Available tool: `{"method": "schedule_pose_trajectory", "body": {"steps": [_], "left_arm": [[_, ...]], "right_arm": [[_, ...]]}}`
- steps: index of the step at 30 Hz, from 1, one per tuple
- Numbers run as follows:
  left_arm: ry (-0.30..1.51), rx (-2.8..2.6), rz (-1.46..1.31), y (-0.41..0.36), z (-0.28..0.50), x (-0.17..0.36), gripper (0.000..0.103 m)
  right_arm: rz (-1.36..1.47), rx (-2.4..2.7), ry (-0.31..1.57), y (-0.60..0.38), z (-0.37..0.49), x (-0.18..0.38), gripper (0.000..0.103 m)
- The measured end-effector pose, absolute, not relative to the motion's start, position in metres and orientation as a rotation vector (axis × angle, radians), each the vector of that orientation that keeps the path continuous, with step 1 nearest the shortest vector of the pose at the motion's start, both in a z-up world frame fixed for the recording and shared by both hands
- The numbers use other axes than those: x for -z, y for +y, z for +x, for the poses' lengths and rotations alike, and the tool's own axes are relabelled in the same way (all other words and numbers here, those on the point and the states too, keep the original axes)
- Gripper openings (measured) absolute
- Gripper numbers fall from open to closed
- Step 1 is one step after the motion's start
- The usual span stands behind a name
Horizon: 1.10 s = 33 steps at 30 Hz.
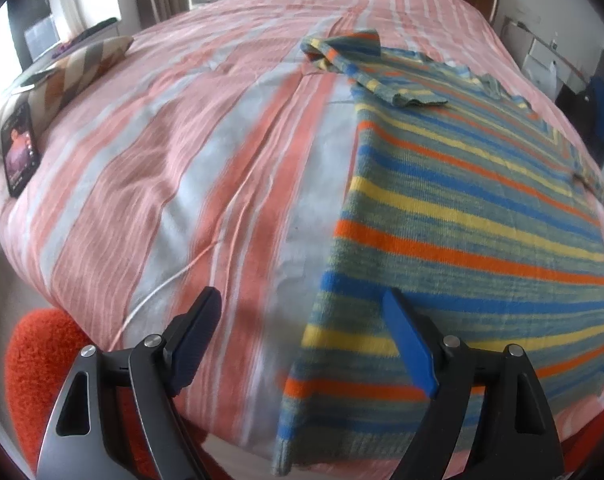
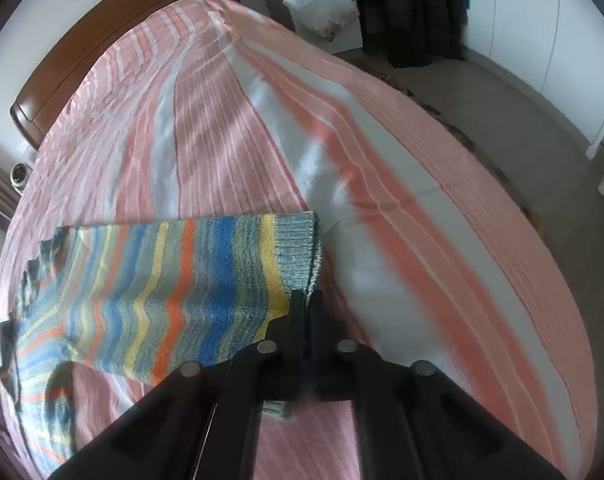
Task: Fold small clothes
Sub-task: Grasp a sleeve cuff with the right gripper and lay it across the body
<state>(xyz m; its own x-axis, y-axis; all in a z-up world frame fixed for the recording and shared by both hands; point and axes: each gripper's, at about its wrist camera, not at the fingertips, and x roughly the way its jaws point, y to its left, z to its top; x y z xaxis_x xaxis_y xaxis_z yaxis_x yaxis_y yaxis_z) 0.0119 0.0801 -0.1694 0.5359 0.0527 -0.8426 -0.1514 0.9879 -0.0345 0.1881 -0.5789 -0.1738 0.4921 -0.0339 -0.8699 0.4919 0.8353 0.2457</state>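
Note:
A knitted sweater (image 1: 462, 208) with blue, yellow, orange and grey-green stripes lies spread on the right half of the bed, one sleeve (image 1: 366, 64) folded in across its top. My left gripper (image 1: 300, 294) hovers open over the sweater's near left edge. Its right finger (image 1: 410, 344) is above the knit and its left finger (image 1: 194, 340) above the bedspread. In the right wrist view my right gripper (image 2: 308, 296) is shut on the ribbed hem corner of the sweater (image 2: 174, 288), and the cloth trails off to the left.
The bed (image 1: 206, 152) has a pink and grey striped cover. At its left edge lie a phone (image 1: 20, 152) and a patterned pillow (image 1: 74, 68). A white cable (image 1: 174, 280) crosses the cover. An orange fluffy thing (image 1: 42, 352) sits below the bed edge. A white bag (image 2: 326, 8) hangs beyond the bed.

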Motion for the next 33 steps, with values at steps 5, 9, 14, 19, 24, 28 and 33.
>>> {"method": "schedule_pose_trajectory", "body": {"steps": [5,9,14,19,24,28,33], "left_arm": [[0.989,-0.12,-0.114,0.079,0.012,0.169,0.085],[0.993,-0.121,-0.091,0.074,0.012,0.166,0.085],[0.948,-0.134,-0.076,0.081,-0.001,0.146,0.089],[0.94,-0.153,-0.045,0.089,-0.003,0.146,0.092],[0.957,-0.099,-0.064,0.077,0.008,0.15,0.092],[0.986,-0.006,-0.013,0.051,0.027,0.15,0.093],[0.988,0.028,0.055,0.031,0.04,0.165,0.098]], "right_arm": [[0.483,0.283,0.933,-0.567,0.166,0.141,0.012],[0.461,0.11,0.97,-0.534,0.171,0.148,0.012],[0.428,0.267,0.993,-0.536,0.148,0.172,0.007],[0.332,0.293,0.886,-0.512,0.092,0.135,0.034],[0.279,0.204,0.783,-0.453,0.033,0.117,0.062],[0.265,0.104,0.739,-0.39,0.0,0.12,0.063],[0.127,-0.076,0.685,-0.312,-0.008,0.12,0.067]]}}
